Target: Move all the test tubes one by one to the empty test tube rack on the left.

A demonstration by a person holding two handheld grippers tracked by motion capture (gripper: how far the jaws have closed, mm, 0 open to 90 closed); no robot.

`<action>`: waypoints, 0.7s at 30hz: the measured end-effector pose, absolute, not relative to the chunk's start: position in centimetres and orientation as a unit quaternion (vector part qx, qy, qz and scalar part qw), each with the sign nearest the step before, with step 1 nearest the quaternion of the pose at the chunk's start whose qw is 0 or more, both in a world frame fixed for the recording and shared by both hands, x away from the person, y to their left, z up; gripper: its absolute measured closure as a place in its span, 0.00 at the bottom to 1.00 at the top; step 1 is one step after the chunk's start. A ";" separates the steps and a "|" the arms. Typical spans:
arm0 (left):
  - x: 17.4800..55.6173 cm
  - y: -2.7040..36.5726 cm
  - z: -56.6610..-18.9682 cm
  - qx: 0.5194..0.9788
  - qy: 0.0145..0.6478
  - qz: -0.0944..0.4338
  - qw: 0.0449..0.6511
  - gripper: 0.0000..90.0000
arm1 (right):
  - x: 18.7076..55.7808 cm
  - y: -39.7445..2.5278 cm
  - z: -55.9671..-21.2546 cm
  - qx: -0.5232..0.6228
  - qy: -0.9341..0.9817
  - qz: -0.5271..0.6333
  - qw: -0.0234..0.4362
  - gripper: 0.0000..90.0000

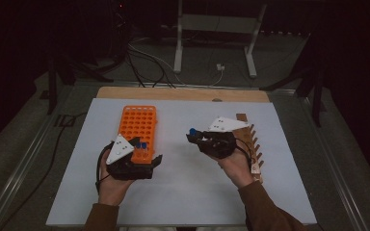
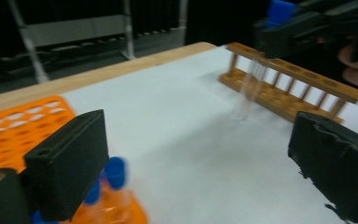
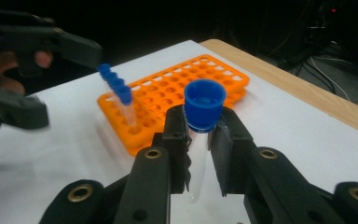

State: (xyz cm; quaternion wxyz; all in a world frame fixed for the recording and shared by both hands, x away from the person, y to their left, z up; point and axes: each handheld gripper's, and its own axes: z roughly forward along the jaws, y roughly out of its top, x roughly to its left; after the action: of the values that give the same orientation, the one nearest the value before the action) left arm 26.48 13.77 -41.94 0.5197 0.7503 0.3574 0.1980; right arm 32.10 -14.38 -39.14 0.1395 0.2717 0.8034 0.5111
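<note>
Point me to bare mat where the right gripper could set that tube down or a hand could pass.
Free: the white mat between the orange rack and the wooden rack, plus the near strip ahead of both hands. Crowded: the orange rack's near end, where the open left gripper sits by the capped tubes. The right gripper holds the tube beside the wooden rack.

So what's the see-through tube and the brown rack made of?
The tube looks like clear plastic, maybe glass, with a matte blue plastic cap. The brown rack looks like varnished wood: warm brown, with turned pegs.
</note>
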 end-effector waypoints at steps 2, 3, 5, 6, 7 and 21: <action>26.5 13.3 -42.1 0.754 0.353 0.191 0.520 0.08 | 31.9 -13.9 -39.2 0.268 0.804 0.515 0.131 0.86; 26.6 13.1 -42.1 0.756 0.352 0.189 0.519 0.09 | 31.8 -13.7 -39.2 0.266 0.804 0.516 0.129 0.86; 26.6 12.7 -42.3 0.760 0.348 0.185 0.517 0.09 | 31.6 -13.2 -39.3 0.261 0.806 0.518 0.122 0.86; 26.6 12.5 -42.3 0.761 0.347 0.183 0.517 0.09 | 31.5 -13.0 -39.3 0.260 0.806 0.518 0.118 0.86; 26.6 12.4 -42.4 0.762 0.344 0.180 0.517 0.11 | 31.4 -12.7 -39.3 0.257 0.807 0.518 0.115 0.86; 26.2 11.3 -42.7 0.780 0.314 0.184 0.509 0.36 | 29.8 -9.7 -39.5 0.226 0.817 0.525 0.081 0.85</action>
State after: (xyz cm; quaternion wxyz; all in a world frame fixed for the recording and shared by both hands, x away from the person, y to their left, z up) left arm 26.24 11.30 -42.70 0.5094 0.7799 0.3141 0.1835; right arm 29.78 -9.71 -39.46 0.0813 0.2256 0.8167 0.5249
